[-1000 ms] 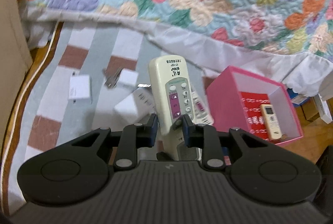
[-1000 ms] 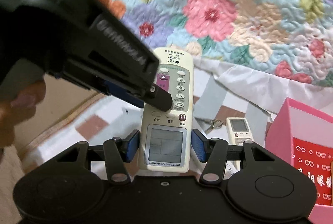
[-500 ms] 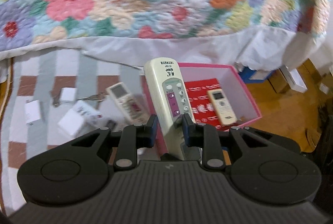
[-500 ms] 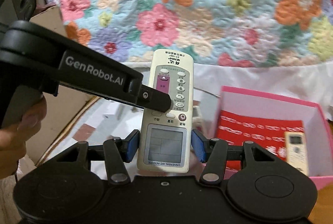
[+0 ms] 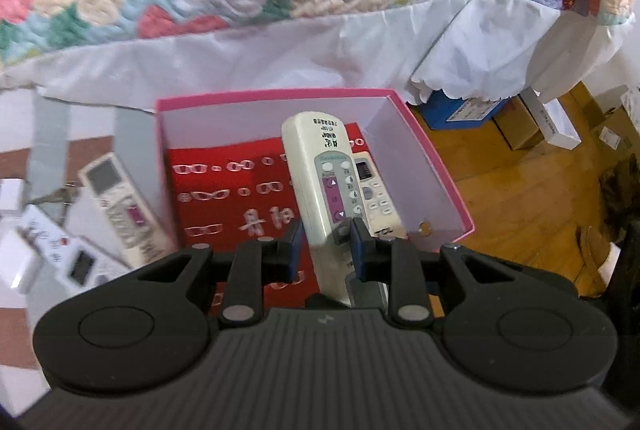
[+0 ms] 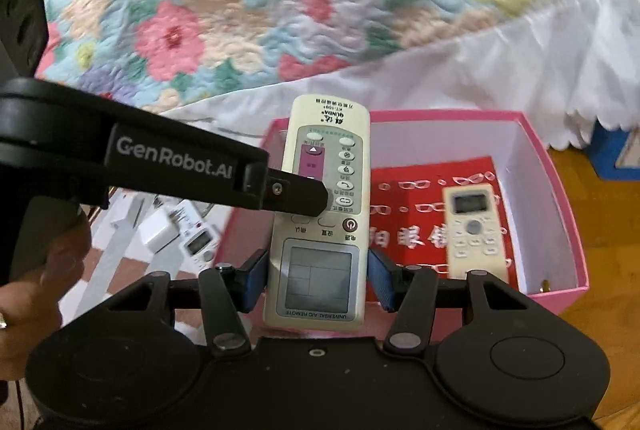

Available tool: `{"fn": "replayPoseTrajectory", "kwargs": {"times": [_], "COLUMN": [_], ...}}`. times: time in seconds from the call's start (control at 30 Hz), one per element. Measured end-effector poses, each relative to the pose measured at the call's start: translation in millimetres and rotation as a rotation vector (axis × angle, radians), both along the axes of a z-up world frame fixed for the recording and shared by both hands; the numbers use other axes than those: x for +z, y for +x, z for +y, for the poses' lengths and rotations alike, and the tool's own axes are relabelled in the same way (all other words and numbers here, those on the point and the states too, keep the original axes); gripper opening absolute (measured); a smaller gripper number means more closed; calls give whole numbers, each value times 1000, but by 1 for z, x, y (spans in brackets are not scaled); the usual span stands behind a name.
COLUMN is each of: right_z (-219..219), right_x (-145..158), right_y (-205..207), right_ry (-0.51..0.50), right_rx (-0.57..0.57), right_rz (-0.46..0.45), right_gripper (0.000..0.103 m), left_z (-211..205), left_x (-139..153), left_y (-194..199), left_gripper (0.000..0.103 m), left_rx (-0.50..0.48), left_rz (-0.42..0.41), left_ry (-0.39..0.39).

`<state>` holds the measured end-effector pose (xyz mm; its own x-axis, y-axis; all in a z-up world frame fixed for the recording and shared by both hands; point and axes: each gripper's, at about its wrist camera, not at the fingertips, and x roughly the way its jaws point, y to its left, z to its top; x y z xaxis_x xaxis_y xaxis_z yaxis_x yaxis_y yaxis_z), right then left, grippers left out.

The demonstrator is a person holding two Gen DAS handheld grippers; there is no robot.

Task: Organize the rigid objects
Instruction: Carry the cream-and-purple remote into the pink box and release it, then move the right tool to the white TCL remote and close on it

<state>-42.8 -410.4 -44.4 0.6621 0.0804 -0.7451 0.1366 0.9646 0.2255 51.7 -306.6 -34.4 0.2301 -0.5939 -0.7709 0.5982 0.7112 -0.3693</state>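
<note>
Both my tongs, left [image 5: 325, 245] and right [image 6: 317, 279], stay clamped on 1 remote [image 6: 320, 214], now carried over the pink box [image 6: 568, 230]; release comes next.

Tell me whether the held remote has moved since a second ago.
Yes. The remote, gripped by both grippers, has travelled from above the striped rug to above the pink box, which now lies directly beneath it.

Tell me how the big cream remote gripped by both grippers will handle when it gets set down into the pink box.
The cream remote looks like stiff plastic, so it probably won't flex. Its flat, slab-like body should lie still, not roll. Its smooth casing could slip on the small remote already in the pink box.
</note>
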Motion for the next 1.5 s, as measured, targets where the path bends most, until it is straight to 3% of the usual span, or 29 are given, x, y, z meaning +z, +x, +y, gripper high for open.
{"fn": "replayPoseTrajectory", "kwargs": {"times": [0.13,0.23,0.47,0.57,0.67,0.83,1.03,1.2,1.33,1.43,1.5], "right_z": [-18,-28,-43,-52,-67,-67,-26,21,60,90,106], "right_x": [-13,-18,-43,-56,-57,-33,16,38,35,24,9], "right_y": [7,17,49,55,46,22,5,8,22,28,31], "right_ry": [21,21,-91,-84,0,48,124,206,251,241,248], "right_rx": [-17,-22,-51,-100,-178,-155,48,185,261,274,253], "right_rz": [28,46,168,214,204,123,8,3,47,77,98], "right_gripper": [59,59,57,58,59,59,59,59,60,63,64], "left_z": [-20,-32,-69,-77,-73,-43,13,79,129,160,179], "left_x": [-17,-30,-67,-73,-65,-37,12,48,50,32,13], "left_y": [15,24,45,46,44,42,41,44,48,54,64], "left_gripper": [24,25,22,32,35,39,41,42,50,50,50], "left_rx": [8,25,33,54,45,-6,-42,-43,-28,4,31], "left_rz": [67,74,164,138,69,15,-31,-105,-149,-155,-116], "left_ry": [10,32,88,147,172,132,78,86,117,137,121]}}
